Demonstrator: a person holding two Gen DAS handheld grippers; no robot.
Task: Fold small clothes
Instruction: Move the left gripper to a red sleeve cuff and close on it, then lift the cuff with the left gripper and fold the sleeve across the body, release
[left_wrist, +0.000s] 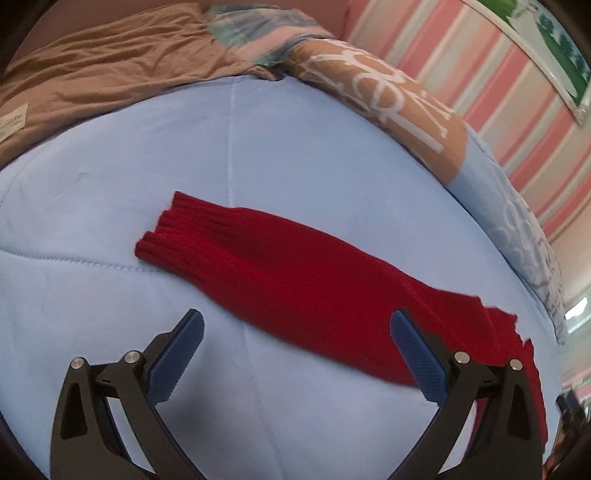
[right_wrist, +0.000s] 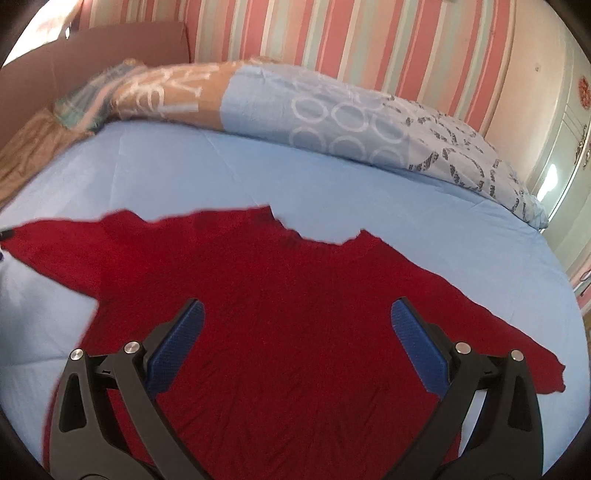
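Red sweater (right_wrist: 280, 314) flat on blue bedsheet (right_wrist: 258, 177); both hand-held grippers (left_wrist: 295, 347) (right_wrist: 295, 332) wide apart, empty.

Sweater (right_wrist: 280, 295) on bed (right_wrist: 332, 192) — pillows (right_wrist: 332, 110) behind

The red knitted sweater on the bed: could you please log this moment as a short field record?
garment: red knitted sweater, spread flat, unfolded
sleeve: one long sleeve with ribbed cuff stretched out sideways
surface: light blue quilted bedspread
left gripper: open, above the sleeve
right gripper: open, above the sweater body
backdrop: patterned pillow, striped wall
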